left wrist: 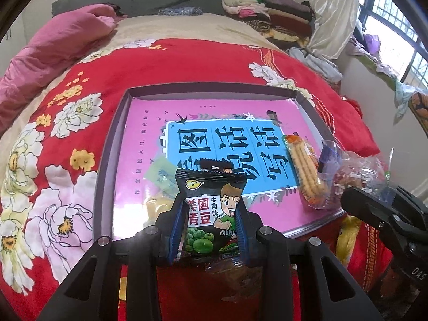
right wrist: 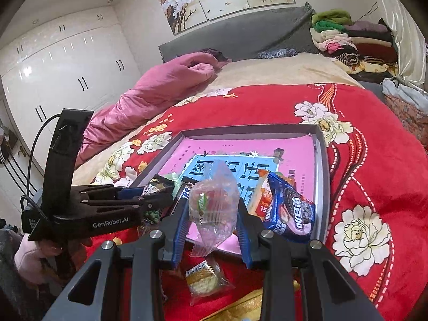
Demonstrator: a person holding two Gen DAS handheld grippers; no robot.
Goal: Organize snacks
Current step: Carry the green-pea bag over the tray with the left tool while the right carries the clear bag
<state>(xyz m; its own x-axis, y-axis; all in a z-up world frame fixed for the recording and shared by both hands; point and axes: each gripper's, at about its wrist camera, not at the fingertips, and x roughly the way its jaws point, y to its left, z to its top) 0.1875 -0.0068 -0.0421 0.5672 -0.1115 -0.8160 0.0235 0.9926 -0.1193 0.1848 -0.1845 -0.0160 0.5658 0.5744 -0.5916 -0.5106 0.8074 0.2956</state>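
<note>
My left gripper (left wrist: 210, 208) is shut on a black green-pea snack packet (left wrist: 211, 208), held upright over the near edge of the grey box lid tray (left wrist: 107, 176) with a pink book inside. My right gripper (right wrist: 212, 214) is shut on a clear candy bag (right wrist: 214, 200) over the tray's near edge (right wrist: 321, 165). A blue Oreo pack (right wrist: 290, 211) and an orange biscuit pack (right wrist: 263, 198) lie in the tray; the biscuit pack also shows in the left wrist view (left wrist: 305, 168). The left gripper appears in the right wrist view (right wrist: 157, 190).
The tray rests on a red flowered blanket (left wrist: 67, 139). A small wrapped cake (right wrist: 204, 281) lies on the blanket below my right gripper. A pale green packet (left wrist: 161, 171) lies in the tray. A pink quilt (right wrist: 149, 93) and folded clothes (right wrist: 347, 42) lie farther back.
</note>
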